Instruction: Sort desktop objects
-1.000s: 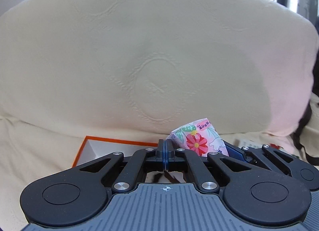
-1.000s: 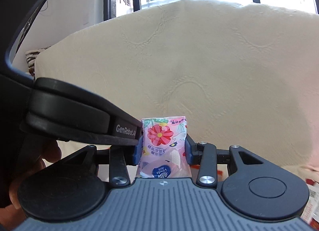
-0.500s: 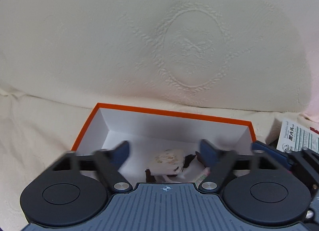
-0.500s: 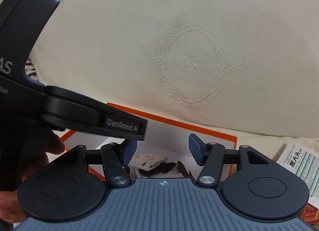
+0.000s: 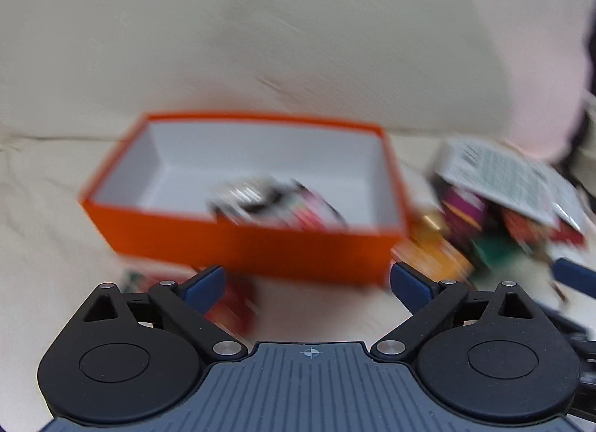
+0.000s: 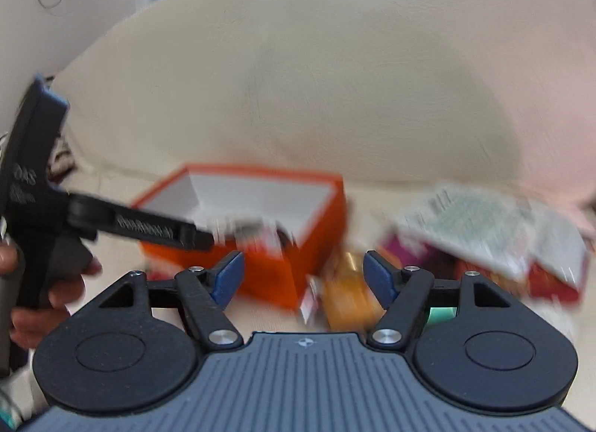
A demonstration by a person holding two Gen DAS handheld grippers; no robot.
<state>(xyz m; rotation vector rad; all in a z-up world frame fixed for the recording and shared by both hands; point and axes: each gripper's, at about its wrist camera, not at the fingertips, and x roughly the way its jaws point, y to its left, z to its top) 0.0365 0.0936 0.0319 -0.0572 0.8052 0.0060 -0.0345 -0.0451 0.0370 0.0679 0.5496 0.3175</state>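
Observation:
An orange box (image 5: 246, 242) with a white inside sits on the cream sofa cover; blurred packets (image 5: 283, 204) lie in it. It also shows in the right wrist view (image 6: 268, 279). My left gripper (image 5: 307, 284) is open and empty, in front of the box's near wall. My right gripper (image 6: 303, 275) is open and empty, by the box's right corner, above an orange-yellow packet (image 6: 348, 301). The left gripper's body (image 6: 141, 230) shows at the left of the right wrist view.
A pile of loose packets and a white printed leaflet (image 5: 499, 178) lies right of the box, also in the right wrist view (image 6: 484, 223). A red packet (image 5: 234, 305) lies in front of the box. The cream sofa back (image 5: 298, 40) rises behind.
The right gripper let go of the flowered packet and the left opened too; both pulled back from over the box. The frames are now motion-blurred.

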